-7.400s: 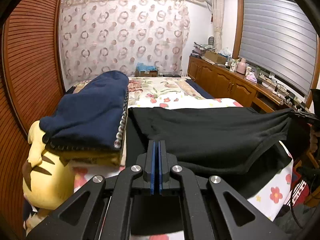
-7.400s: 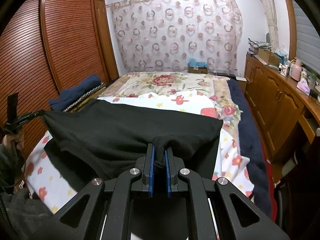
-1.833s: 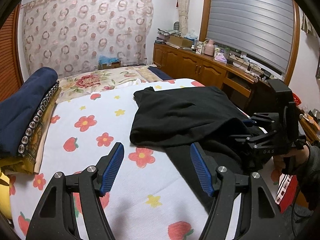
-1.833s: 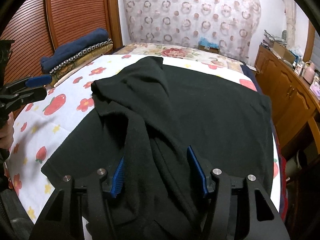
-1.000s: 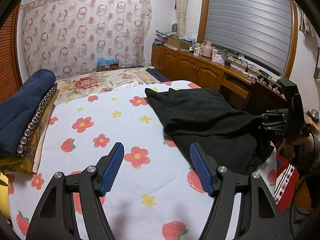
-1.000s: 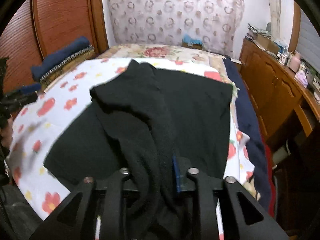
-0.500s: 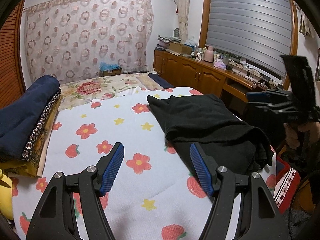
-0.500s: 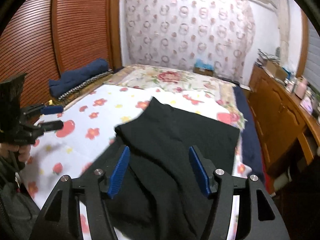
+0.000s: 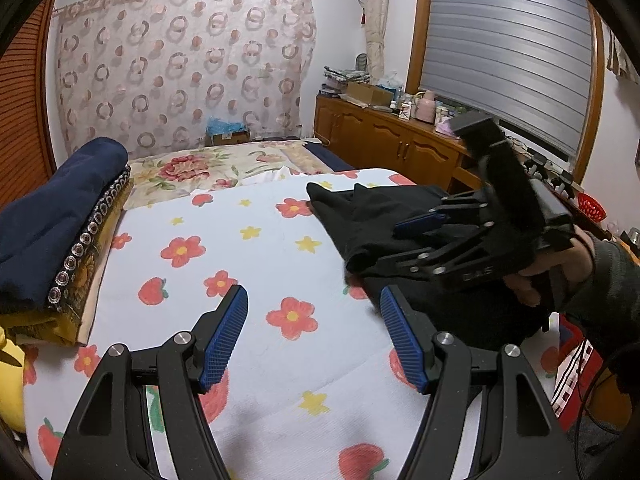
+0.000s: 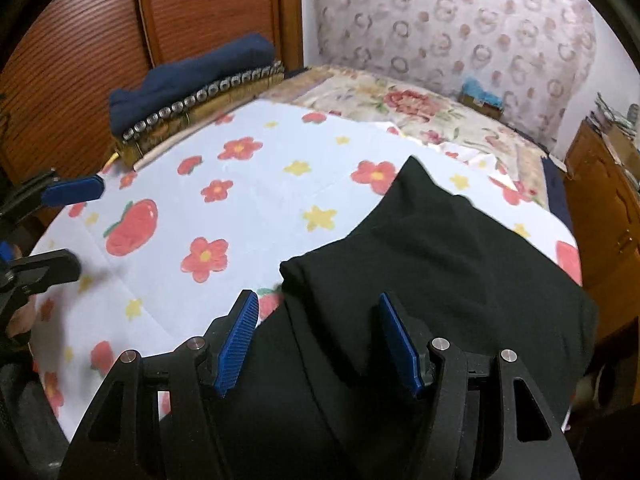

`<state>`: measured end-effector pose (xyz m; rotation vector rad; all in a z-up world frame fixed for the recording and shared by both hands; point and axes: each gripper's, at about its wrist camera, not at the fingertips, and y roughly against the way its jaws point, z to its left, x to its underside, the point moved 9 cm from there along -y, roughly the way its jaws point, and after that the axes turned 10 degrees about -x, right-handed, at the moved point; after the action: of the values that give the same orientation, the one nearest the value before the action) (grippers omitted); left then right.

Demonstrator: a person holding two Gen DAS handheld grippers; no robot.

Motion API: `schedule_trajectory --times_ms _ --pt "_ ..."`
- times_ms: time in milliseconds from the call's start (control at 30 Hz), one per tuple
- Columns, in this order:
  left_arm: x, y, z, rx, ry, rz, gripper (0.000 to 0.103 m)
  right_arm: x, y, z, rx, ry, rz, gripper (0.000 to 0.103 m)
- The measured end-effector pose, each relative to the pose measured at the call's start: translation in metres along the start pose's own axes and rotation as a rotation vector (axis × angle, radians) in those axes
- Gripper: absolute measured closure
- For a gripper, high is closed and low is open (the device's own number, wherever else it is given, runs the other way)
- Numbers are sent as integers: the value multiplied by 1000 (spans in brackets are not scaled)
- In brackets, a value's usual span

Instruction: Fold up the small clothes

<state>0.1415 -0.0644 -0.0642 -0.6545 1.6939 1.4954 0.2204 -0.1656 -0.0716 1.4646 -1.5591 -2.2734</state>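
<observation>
A black garment (image 10: 440, 264) lies folded over itself on the right side of the flowered bed sheet (image 10: 240, 208). It also shows in the left wrist view (image 9: 368, 216). My right gripper (image 10: 318, 340) is open and empty just above the garment's near folded edge. It shows from the side in the left wrist view (image 9: 424, 240), hovering over the cloth. My left gripper (image 9: 314, 336) is open and empty above bare sheet, left of the garment. It shows at the left edge of the right wrist view (image 10: 60, 220).
A navy blanket stack (image 9: 52, 216) with a beaded trim lies along the left of the bed, over a yellow plush (image 9: 8, 392). Wooden cabinets (image 9: 400, 152) line the right wall. A patterned curtain (image 9: 184, 64) hangs behind the bed.
Both grippers let go of the garment, which now lies folded at the right. In the last half second my right gripper came lower and nearer over the cloth's edge.
</observation>
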Motion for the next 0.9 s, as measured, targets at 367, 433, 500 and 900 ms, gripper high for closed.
schedule_trajectory --times_ms 367,433,500,900 --pt "6 -4 -2 4 1 13 33 3 -28 -13 -6 14 69 72" --pt "6 -5 -3 6 1 13 33 1 -17 -16 -24 -10 32 88" --pt "7 -6 -5 7 -5 14 33 -3 -8 -22 -25 -29 -14 97" --pt "9 -16 -15 18 -17 33 33 -13 80 -114 200 -150 -230 98"
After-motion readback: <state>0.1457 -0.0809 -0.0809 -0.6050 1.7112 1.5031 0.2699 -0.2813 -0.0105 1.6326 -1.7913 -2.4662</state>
